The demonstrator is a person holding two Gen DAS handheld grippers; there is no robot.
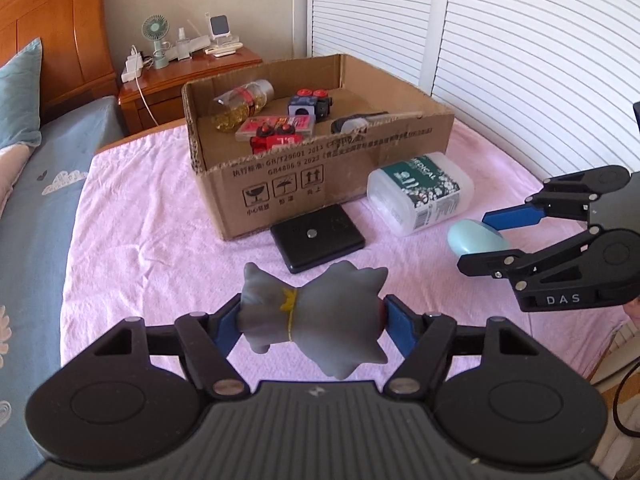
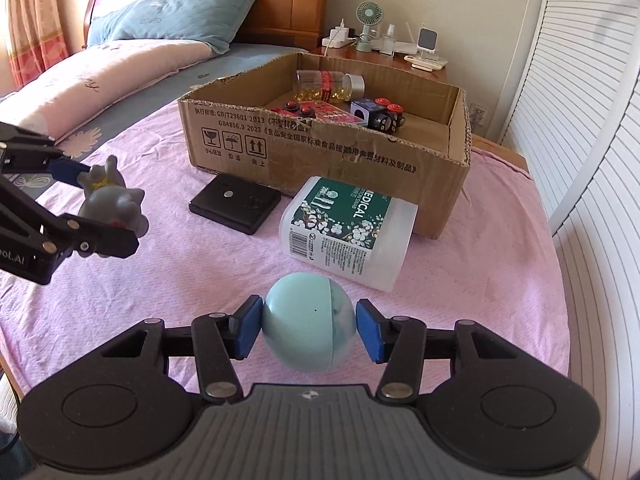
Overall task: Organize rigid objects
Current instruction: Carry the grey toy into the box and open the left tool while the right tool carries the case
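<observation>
My left gripper (image 1: 310,326) is shut on a grey cat figurine (image 1: 316,316) with a yellow collar, held a little above the pink cloth (image 1: 140,240). The same gripper (image 2: 102,204) and figurine (image 2: 114,204) show at the left of the right wrist view. My right gripper (image 2: 309,330) is shut on a pale blue egg-shaped ball (image 2: 308,322); the left wrist view has that gripper (image 1: 476,238) and ball (image 1: 476,240) at the right. Behind stands an open cardboard box (image 1: 320,184) (image 2: 320,152) holding a pill bottle (image 1: 240,106), red and dark toy blocks (image 1: 310,106) and a pink pack.
A black flat case (image 1: 318,238) (image 2: 236,204) lies in front of the box. A white plastic bottle with a green label (image 1: 420,194) (image 2: 348,232) lies on its side beside it. A wooden nightstand (image 1: 180,80) with a small fan stands behind; slatted doors (image 1: 520,60) lie to the right.
</observation>
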